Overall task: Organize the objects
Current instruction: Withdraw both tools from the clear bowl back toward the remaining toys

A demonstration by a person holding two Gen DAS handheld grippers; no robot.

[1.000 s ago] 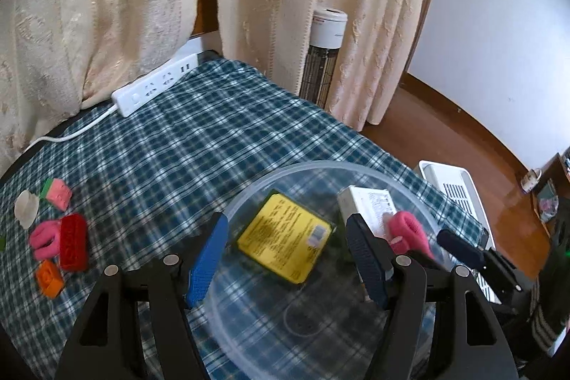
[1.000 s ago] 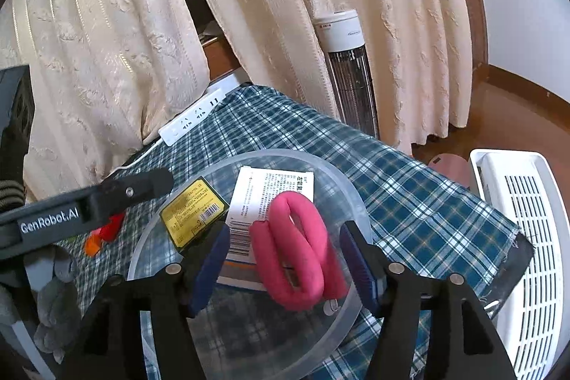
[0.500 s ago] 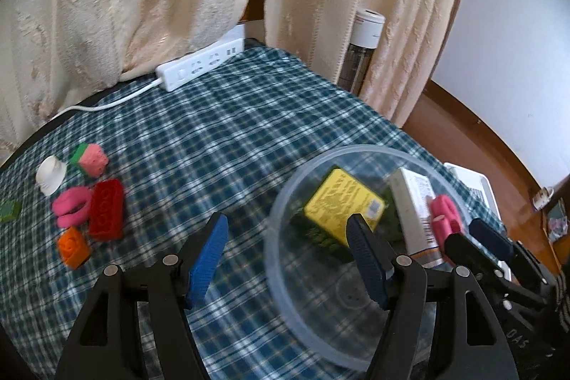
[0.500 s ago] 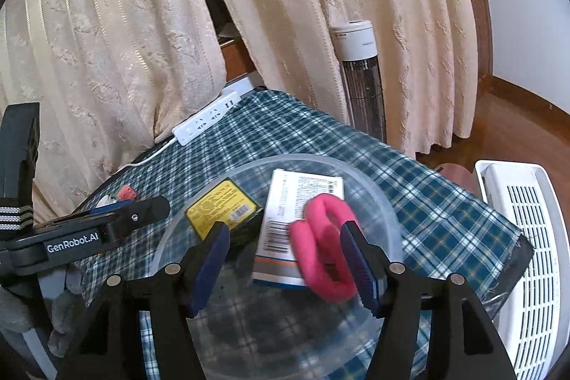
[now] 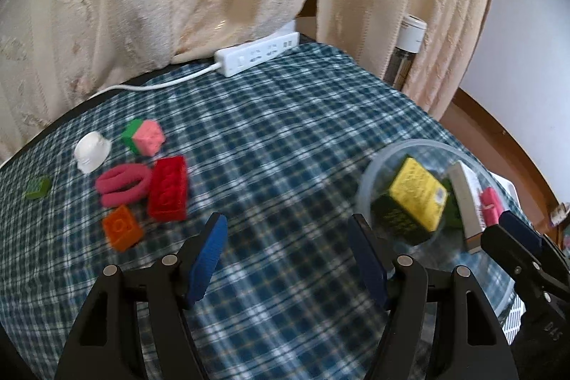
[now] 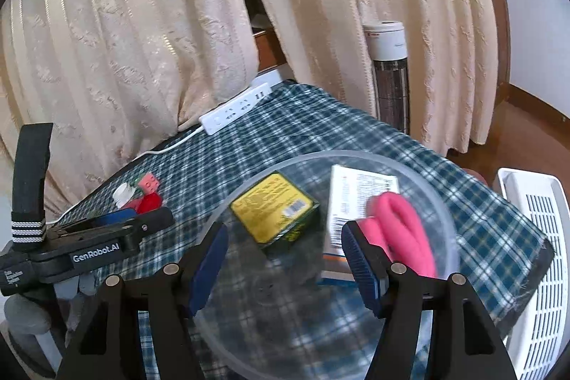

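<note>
Grippers both empty, jaws spread wide. Left gripper (image 5: 286, 250) hangs over bare plaid tablecloth (image 5: 285, 130) between toy cluster and clear bowl (image 5: 370, 180). Right gripper (image 6: 283, 259) sits over the bowl's near rim. Bowl at the table's right edge holds yellow-green box (image 6: 274, 212), white box (image 6: 356, 198) and pink hair tie (image 6: 402, 234) lying on it. Near the left edge: red brick (image 5: 168, 194), orange brick (image 5: 122, 232), pink-green block (image 5: 144, 140), white cap (image 5: 92, 151), second pink hair tie (image 5: 123, 185) touching the red brick. Power strip (image 5: 258, 53) at far edge.

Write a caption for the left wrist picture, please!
Open left gripper hovers over checked tablecloth, between scattered toy bricks and a clear bowl.
</note>
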